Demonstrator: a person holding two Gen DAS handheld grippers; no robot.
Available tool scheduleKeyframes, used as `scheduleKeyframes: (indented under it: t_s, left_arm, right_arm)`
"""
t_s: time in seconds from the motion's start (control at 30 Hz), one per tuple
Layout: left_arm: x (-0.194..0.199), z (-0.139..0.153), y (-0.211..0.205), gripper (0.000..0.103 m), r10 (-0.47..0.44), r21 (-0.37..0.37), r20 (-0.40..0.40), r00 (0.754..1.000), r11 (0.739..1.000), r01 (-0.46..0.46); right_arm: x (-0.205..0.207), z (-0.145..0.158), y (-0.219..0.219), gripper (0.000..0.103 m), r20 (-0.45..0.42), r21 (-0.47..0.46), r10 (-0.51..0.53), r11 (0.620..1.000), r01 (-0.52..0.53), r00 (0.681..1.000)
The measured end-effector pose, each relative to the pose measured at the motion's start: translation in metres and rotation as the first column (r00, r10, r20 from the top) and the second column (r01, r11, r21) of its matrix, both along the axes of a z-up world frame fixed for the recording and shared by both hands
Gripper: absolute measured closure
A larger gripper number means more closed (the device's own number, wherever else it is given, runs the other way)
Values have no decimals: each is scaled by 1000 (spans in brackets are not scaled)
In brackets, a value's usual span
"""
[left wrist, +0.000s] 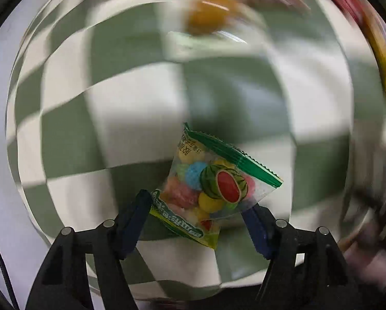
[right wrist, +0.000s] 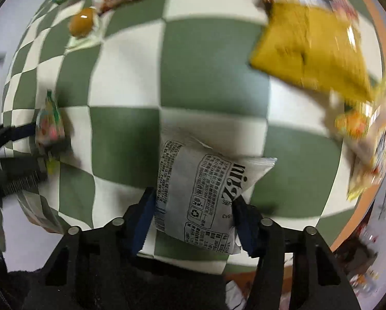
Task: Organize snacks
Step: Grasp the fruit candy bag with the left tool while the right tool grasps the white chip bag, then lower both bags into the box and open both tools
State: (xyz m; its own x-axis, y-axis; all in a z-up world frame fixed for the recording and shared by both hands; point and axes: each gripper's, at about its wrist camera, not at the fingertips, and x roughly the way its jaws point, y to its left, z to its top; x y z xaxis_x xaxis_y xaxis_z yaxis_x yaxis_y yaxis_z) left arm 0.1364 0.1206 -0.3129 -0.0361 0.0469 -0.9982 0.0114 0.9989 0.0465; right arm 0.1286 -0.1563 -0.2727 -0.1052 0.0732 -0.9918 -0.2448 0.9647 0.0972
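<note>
L gripper (left wrist: 200,206) part-closed w/ pads pinching clear candy packet (left wrist: 213,180) over checkered cloth (left wrist: 131,134), R gripper (right wrist: 193,206) likewise – pads clamping white snack pouch (right wrist: 205,196), yellow bag (right wrist: 309,49) well apart

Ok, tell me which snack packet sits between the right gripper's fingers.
The grey-white packet with black print, between the right gripper fingers. The yellow bag lies apart at upper right; the candy pouch is at the left gripper.

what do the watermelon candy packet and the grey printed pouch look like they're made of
Watermelon candy packet: clear glossy plastic film, likely; coloured candies show through, with a green serrated seal strip.
Grey printed pouch: looks like matte grey film, possibly paper-like; no glare, black print, puffed like a sealed pillow pack. Exact material unclear.
</note>
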Motion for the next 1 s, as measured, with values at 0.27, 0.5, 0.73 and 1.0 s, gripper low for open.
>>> scheduleKeyframes:
  t_s: [0.27, 0.5, 0.73, 1.0]
  left_arm:
    - [10, -3, 27, 30, 109, -134, -39, 993, 985, -113]
    - [13, -4, -11, 31, -121, 33, 6, 993, 992, 121]
    - [17, 5, -15, 54, 5, -7, 62, 998, 1000, -4]
    - [29, 52, 5, 54, 86, -118, 109, 990, 990, -73]
  right_arm:
    - [15, 1, 29, 35, 55, 20, 63, 998, -64, 996]
    - [16, -3, 32, 32, 67, 15, 13, 1000, -14, 998]
    - [21, 7, 16, 51, 116, 45, -34, 999, 29, 993]
    - [43, 40, -15, 51, 111, 178, -111, 980, 90, 988]
